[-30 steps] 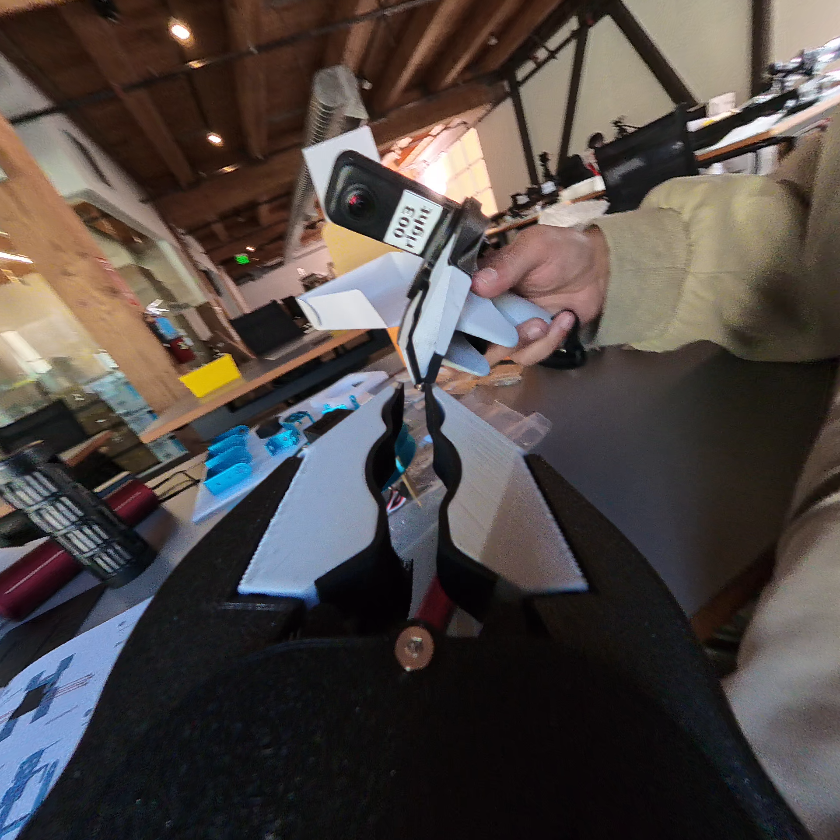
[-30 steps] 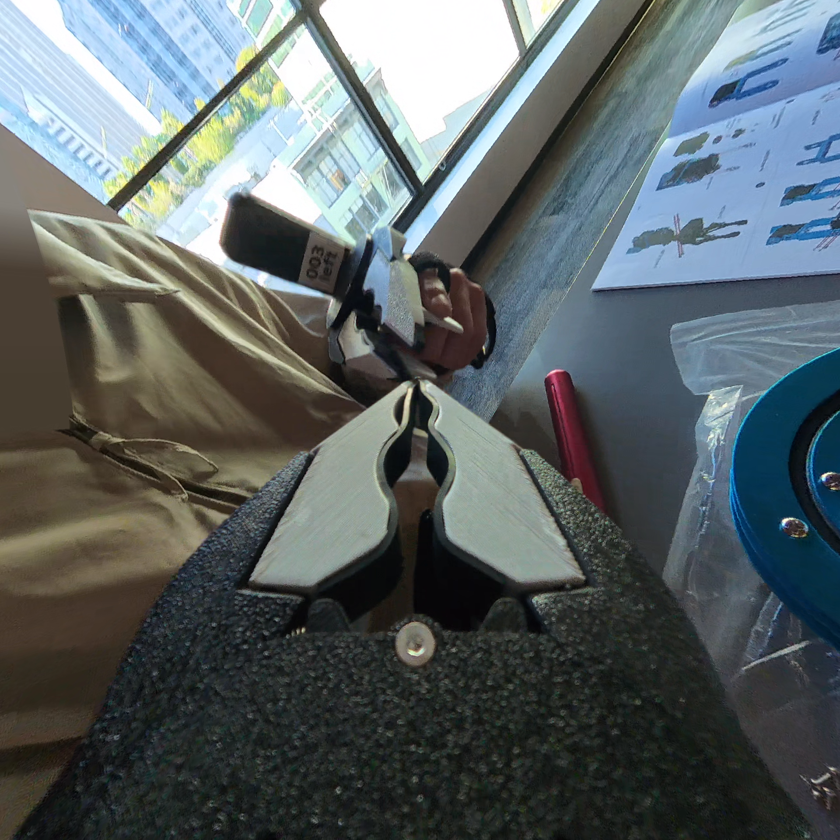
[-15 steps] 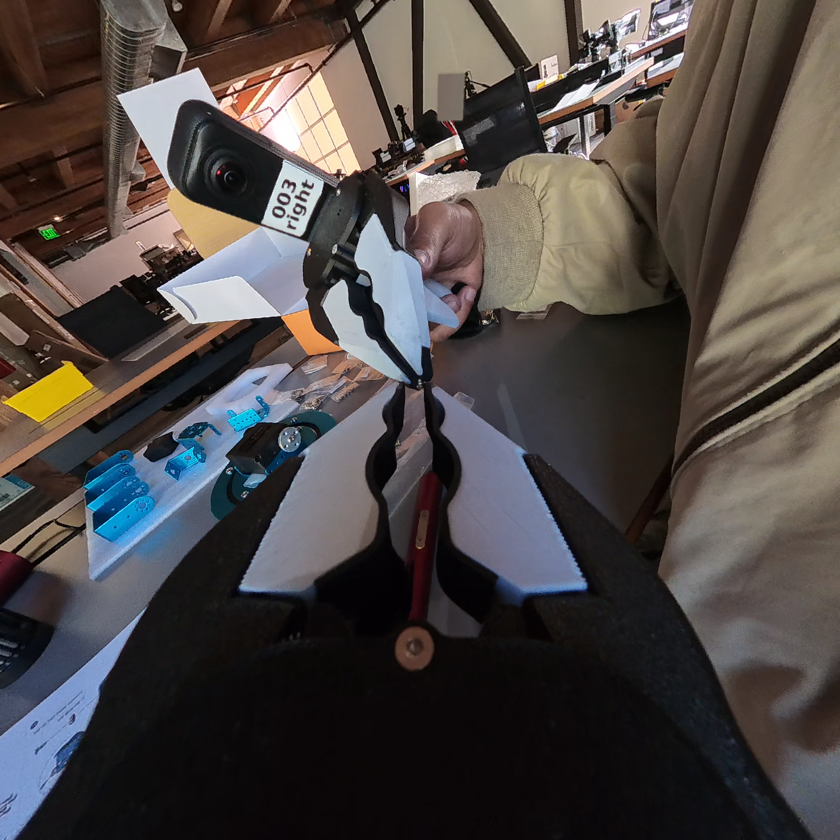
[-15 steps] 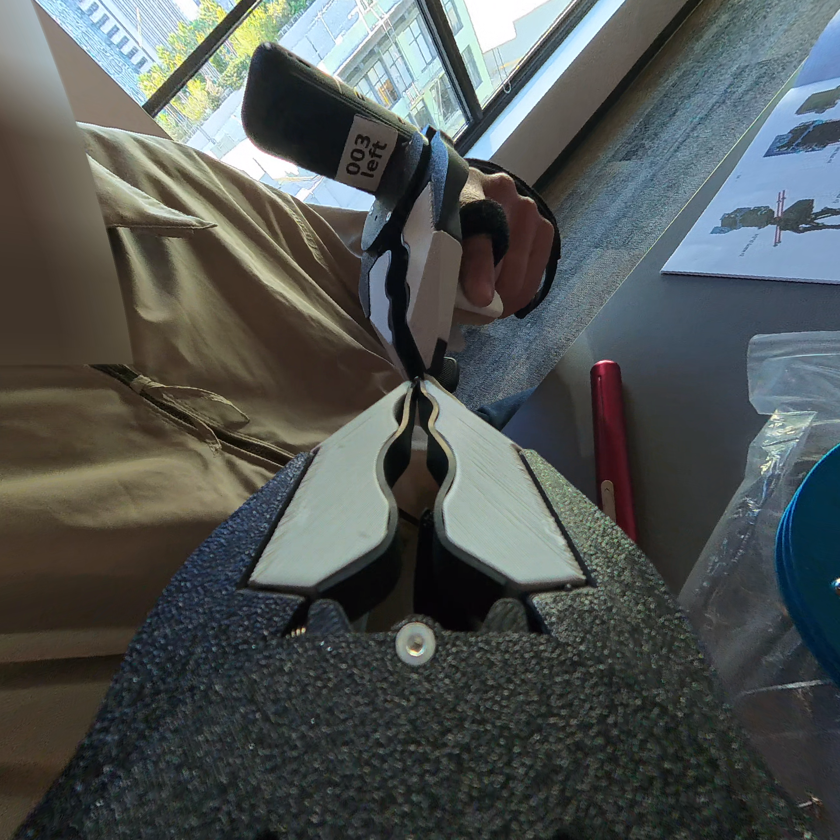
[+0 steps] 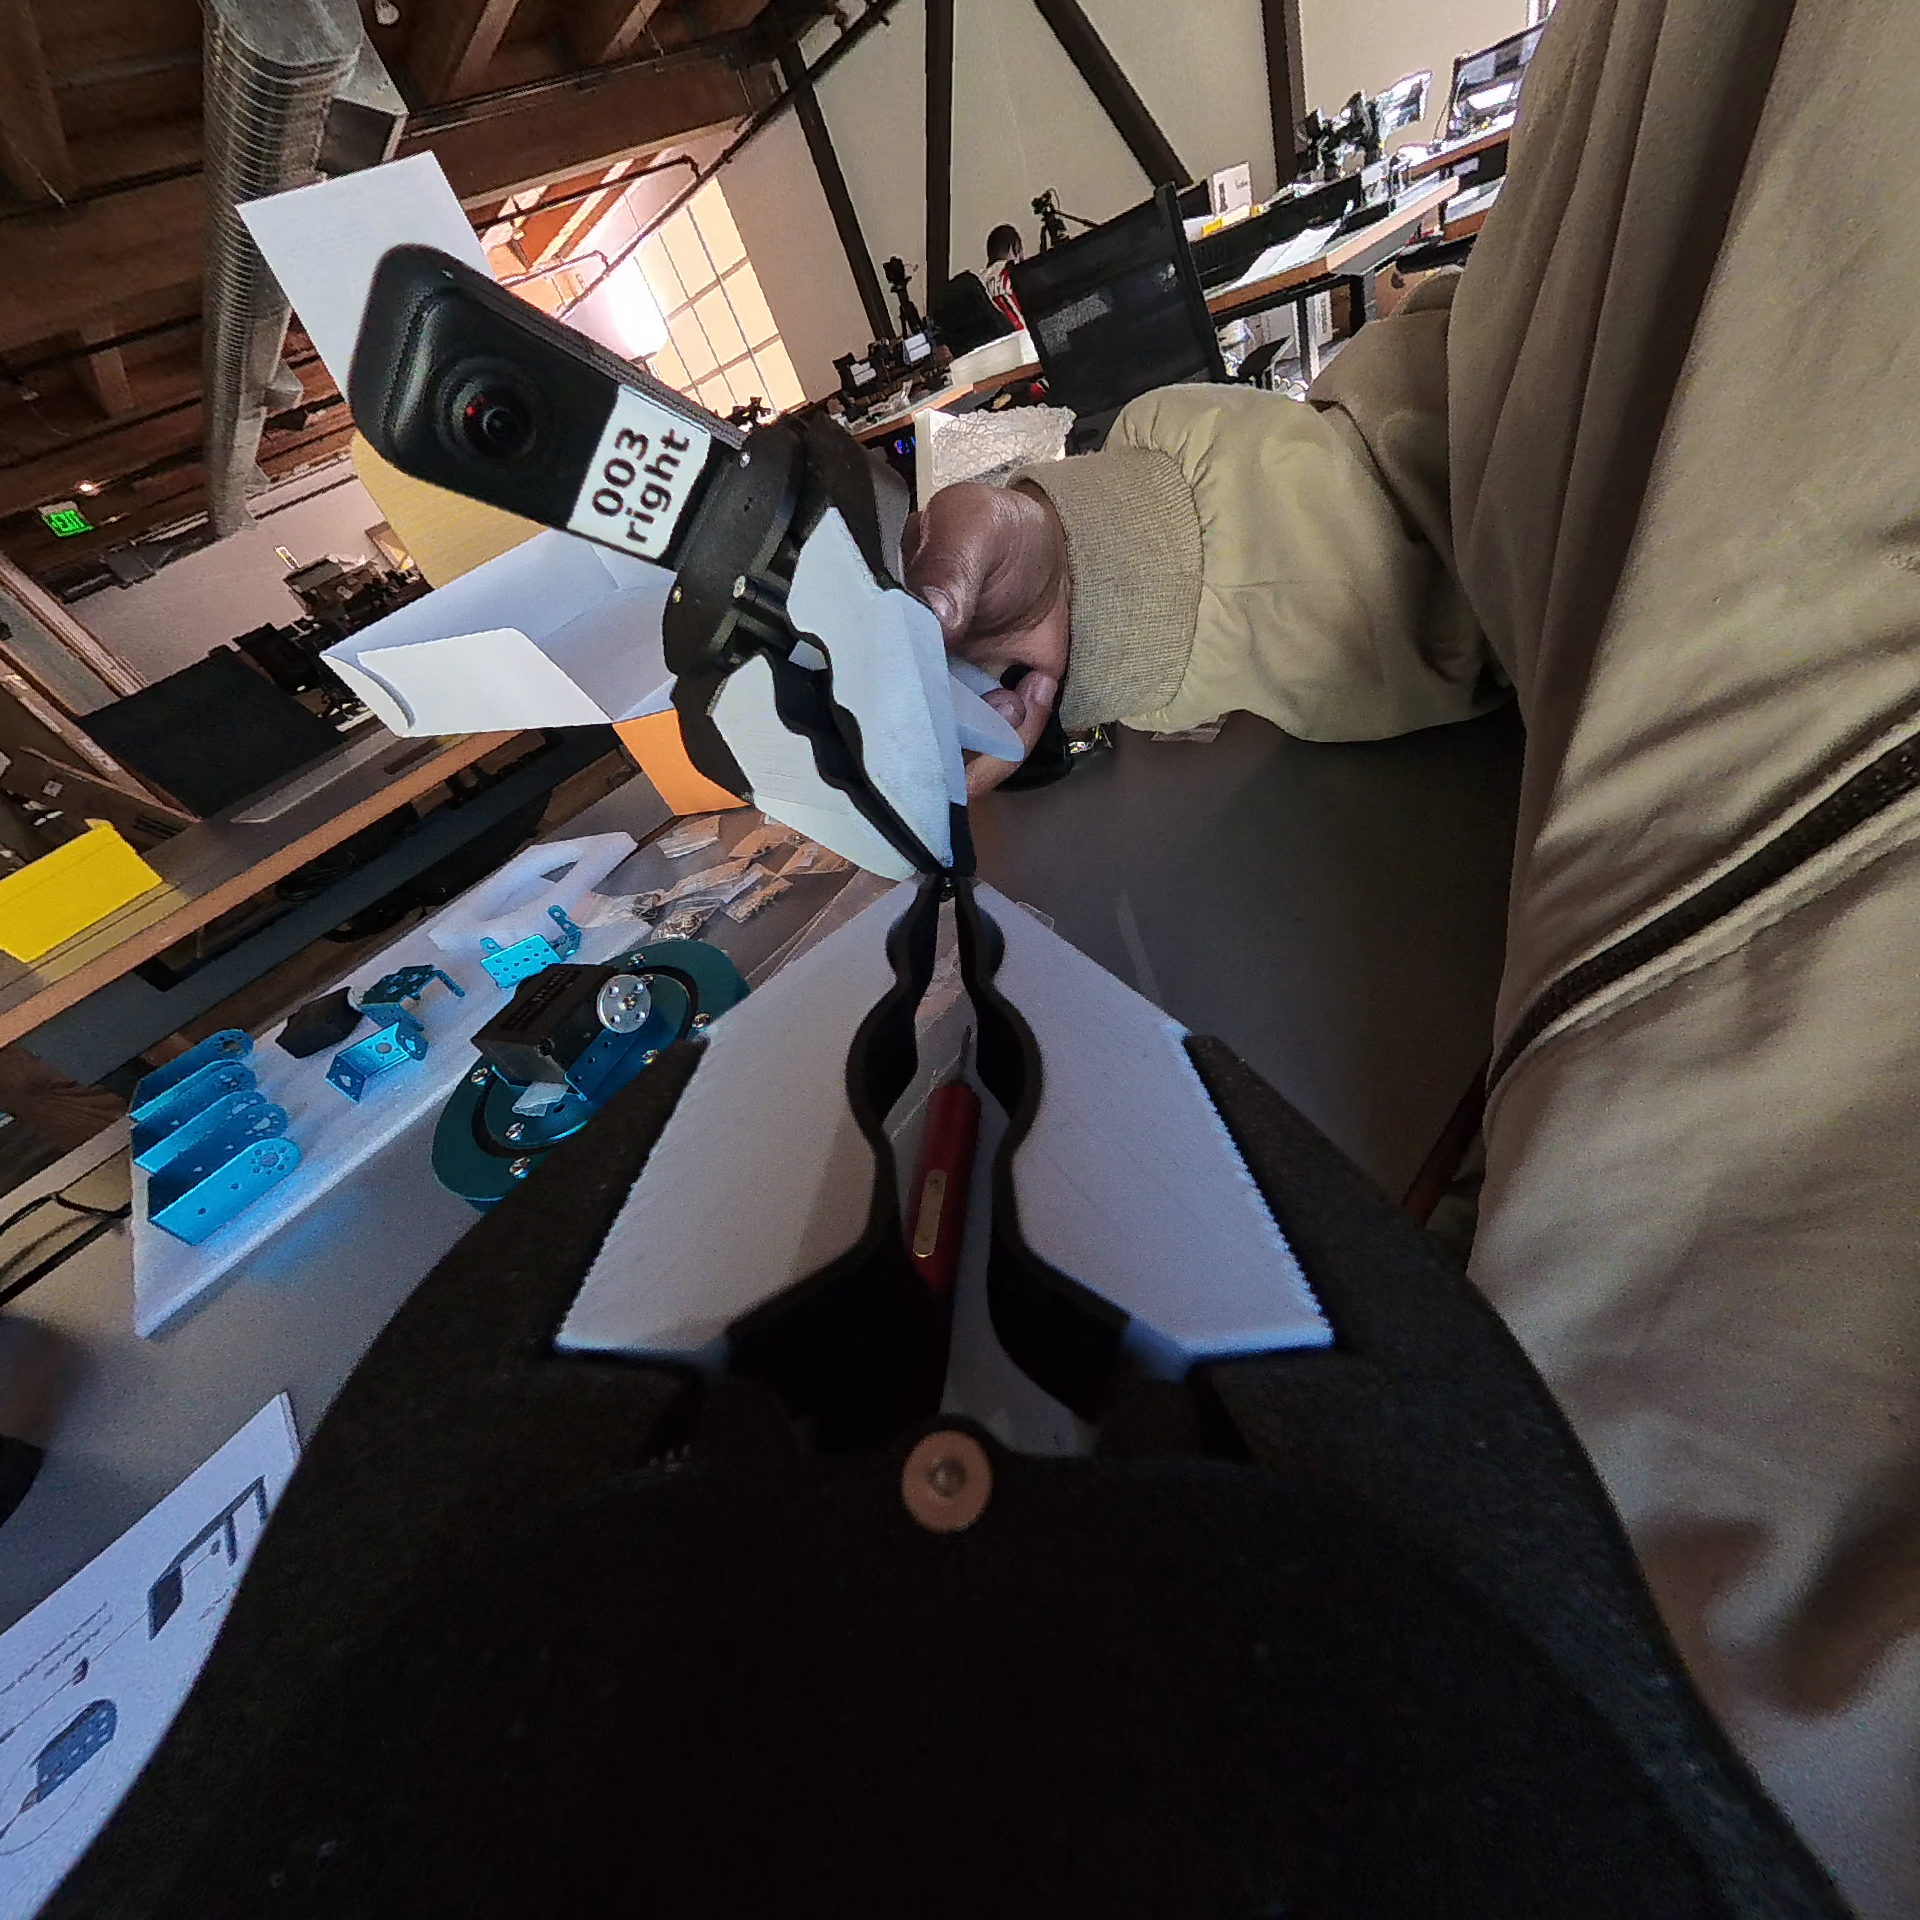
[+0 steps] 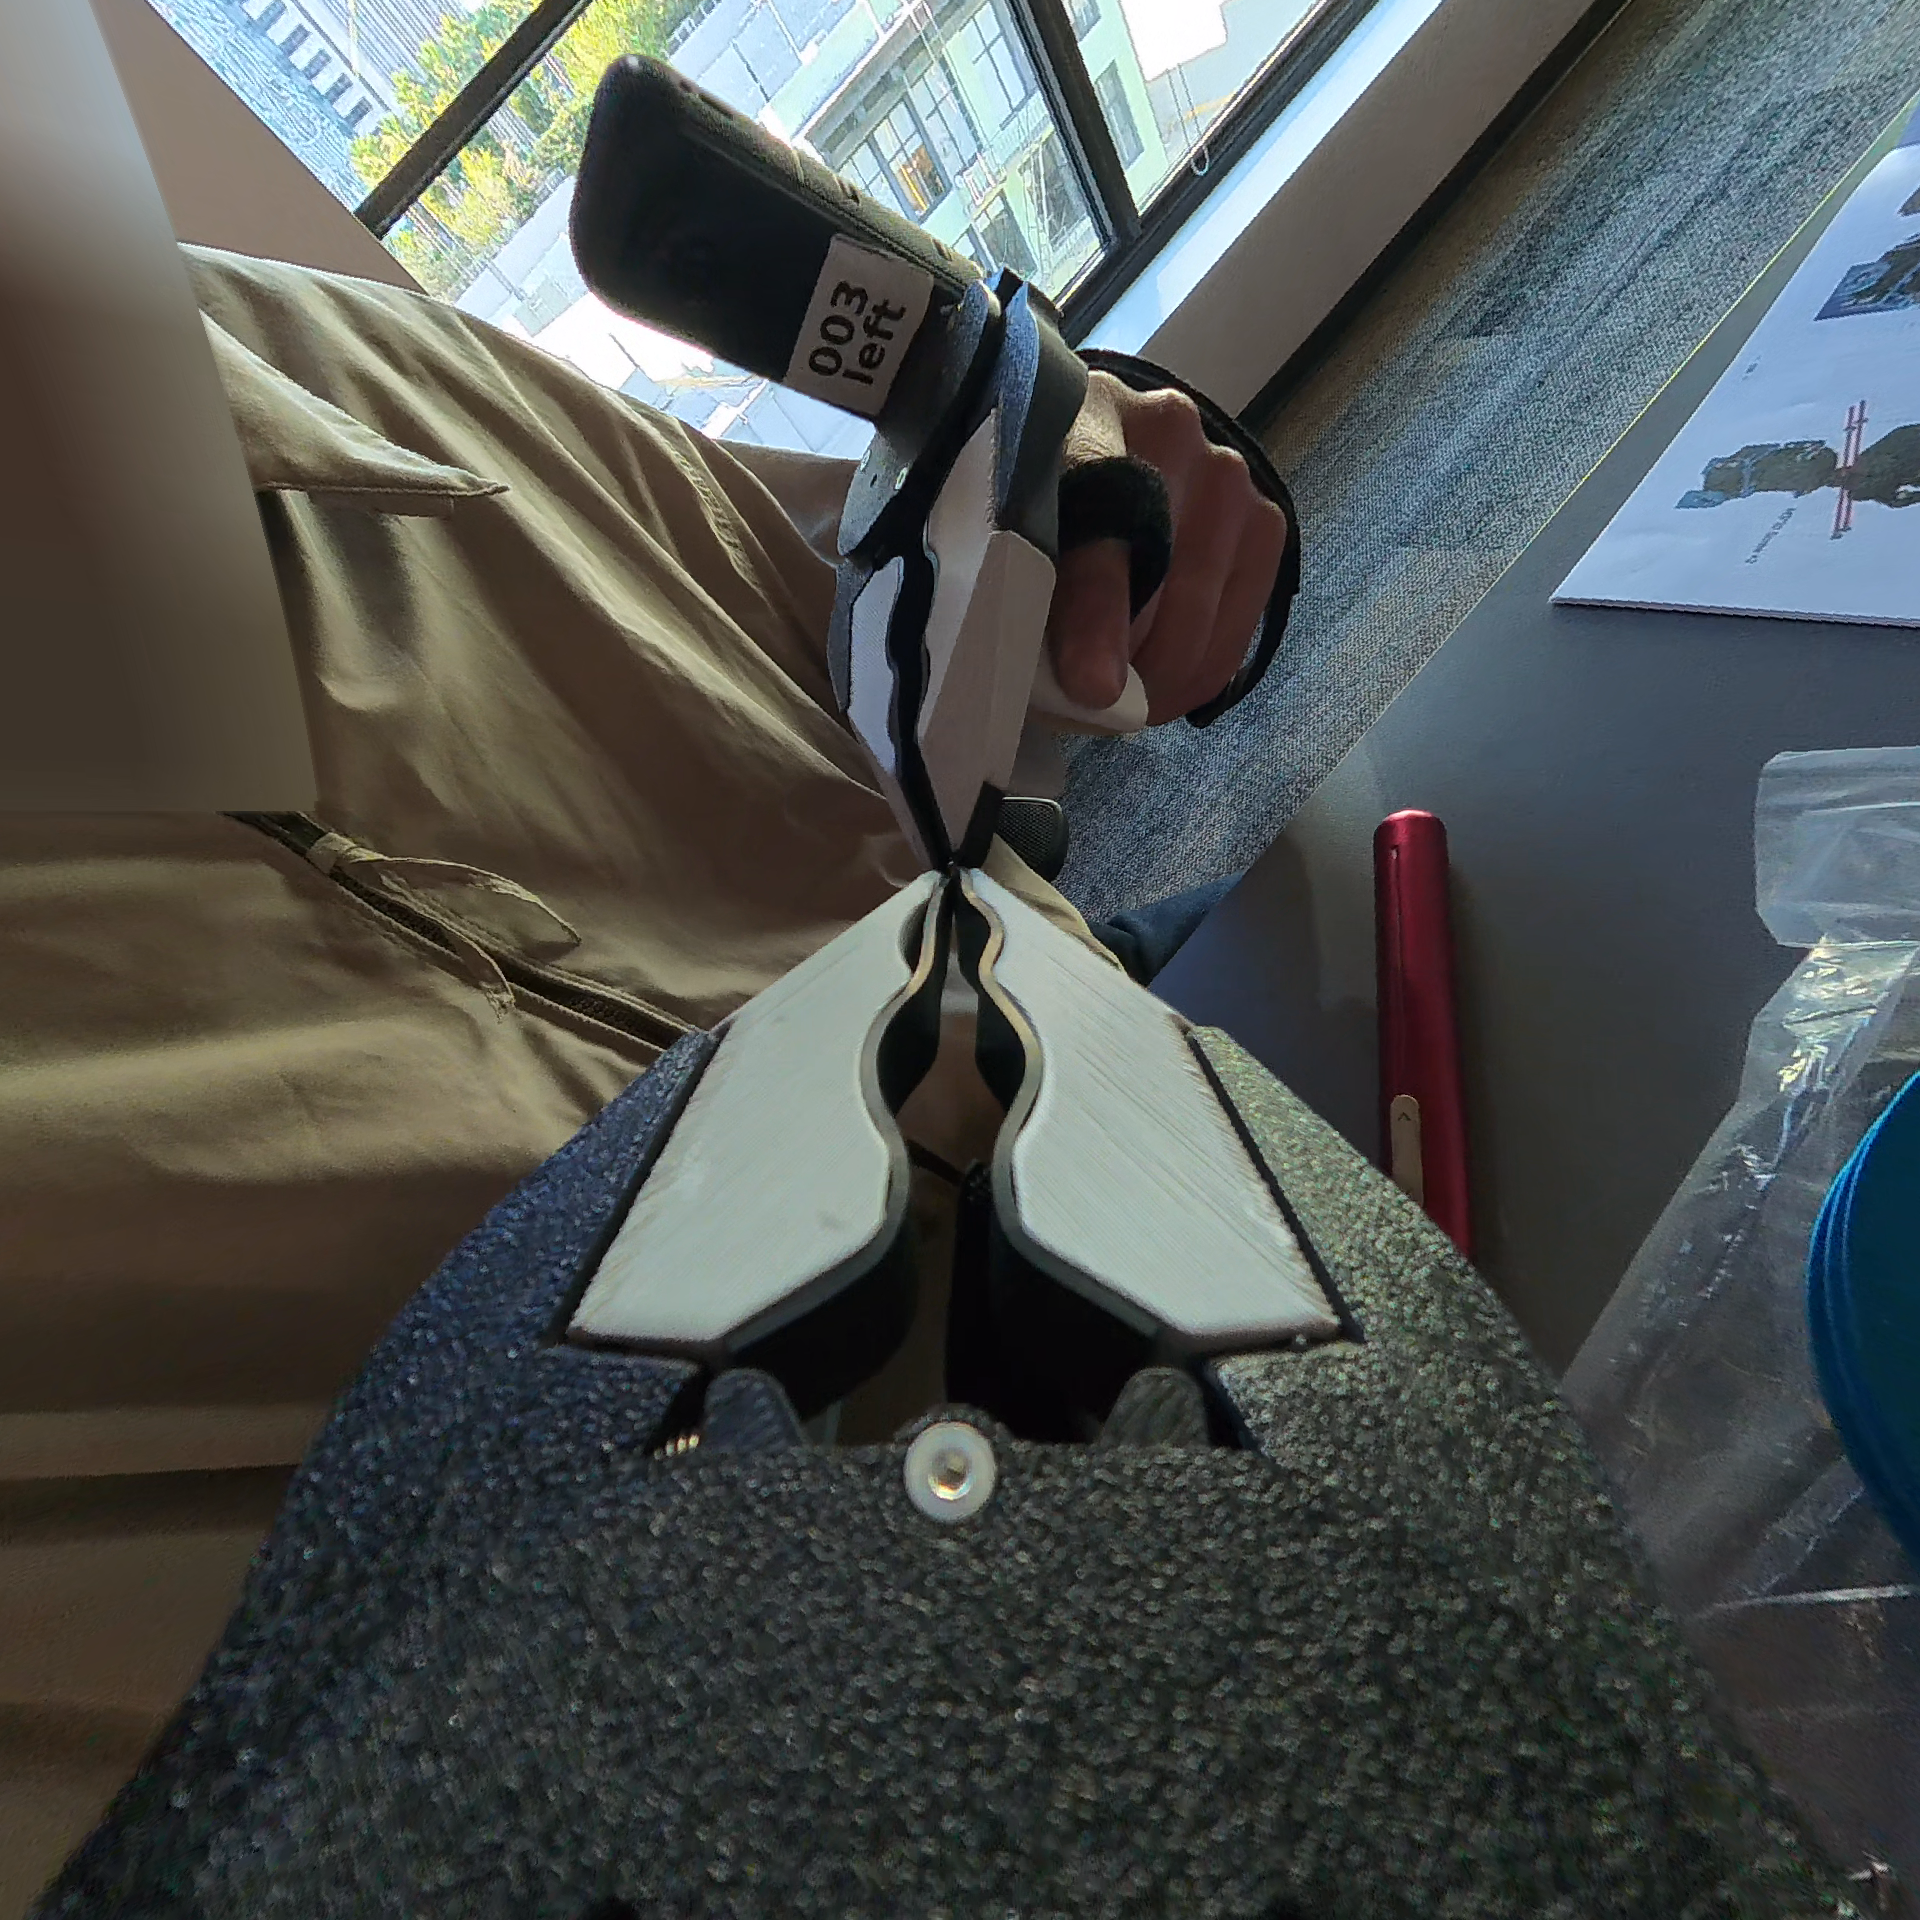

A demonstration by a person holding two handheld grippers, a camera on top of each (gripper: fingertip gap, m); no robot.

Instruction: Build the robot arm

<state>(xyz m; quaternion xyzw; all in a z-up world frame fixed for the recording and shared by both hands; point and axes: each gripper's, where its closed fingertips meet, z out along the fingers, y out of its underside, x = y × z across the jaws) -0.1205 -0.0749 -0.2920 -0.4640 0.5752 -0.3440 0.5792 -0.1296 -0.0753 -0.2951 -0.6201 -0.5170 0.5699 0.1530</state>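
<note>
My left gripper (image 5: 941,902) and my right gripper (image 6: 950,883) are both shut and meet tip to tip in the air above a grey table (image 5: 1247,914). In the left wrist view the right gripper (image 5: 950,854) points down at mine, held by a hand in a tan sleeve. In the right wrist view the left gripper (image 6: 956,844) points down the same way. I cannot tell whether anything small sits between the tips. A red pen-shaped tool (image 5: 941,1174) lies on the table below; it also shows in the right wrist view (image 6: 1419,1018).
A teal round base with a black servo (image 5: 592,1049) and blue metal brackets (image 5: 208,1143) lie on a white tray at the left. Printed sheets (image 6: 1766,436) and a clear plastic bag (image 6: 1829,1039) lie on the table. The person's tan jacket (image 6: 468,831) is close. The tips of both grippers are at nearly the same place.
The two grippers have come together until their tips touch. The left jaws have narrowed to shut. The left view has tipped down from the ceiling toward the table.
</note>
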